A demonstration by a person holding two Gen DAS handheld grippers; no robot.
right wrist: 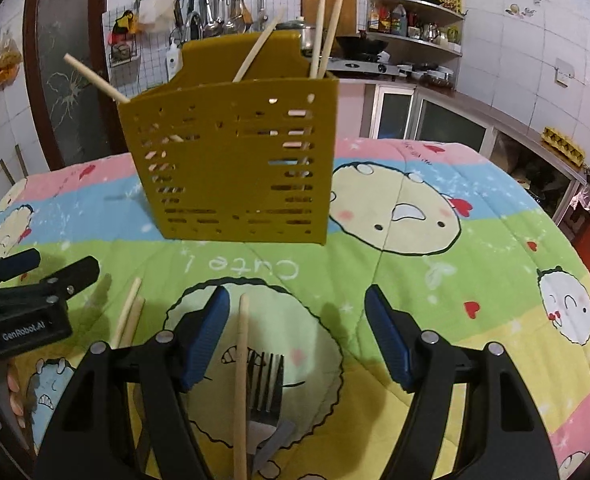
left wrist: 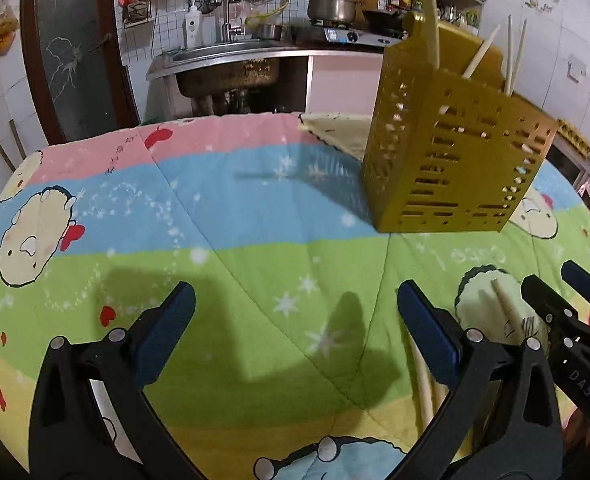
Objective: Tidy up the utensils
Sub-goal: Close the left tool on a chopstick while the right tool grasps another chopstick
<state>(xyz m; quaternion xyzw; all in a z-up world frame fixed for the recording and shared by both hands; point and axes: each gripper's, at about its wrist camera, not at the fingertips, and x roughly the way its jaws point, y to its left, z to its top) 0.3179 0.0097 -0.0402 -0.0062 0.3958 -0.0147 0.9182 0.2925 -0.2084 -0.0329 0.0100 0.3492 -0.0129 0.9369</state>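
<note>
A mustard-yellow slotted utensil holder (right wrist: 235, 160) stands on the cartoon-print cloth with several pale chopsticks sticking out of its top; it also shows in the left wrist view (left wrist: 451, 152). My right gripper (right wrist: 297, 320) is open, low over the cloth. A loose chopstick (right wrist: 241, 360) and a metal fork (right wrist: 265, 384) lie between its fingers, and neither pad touches them. Two more chopsticks (right wrist: 129, 312) lie to their left. My left gripper (left wrist: 299, 332) is open over bare cloth with nothing between its fingers, and shows from the side (right wrist: 55, 266).
The cloth (left wrist: 215, 208) covers a table. Behind it are a sink (left wrist: 223, 50), a stove with a pot (left wrist: 331, 6) and wall shelves (right wrist: 415, 16). A door (right wrist: 63, 80) stands at the back left and counter cabinets (right wrist: 435, 124) run along the right.
</note>
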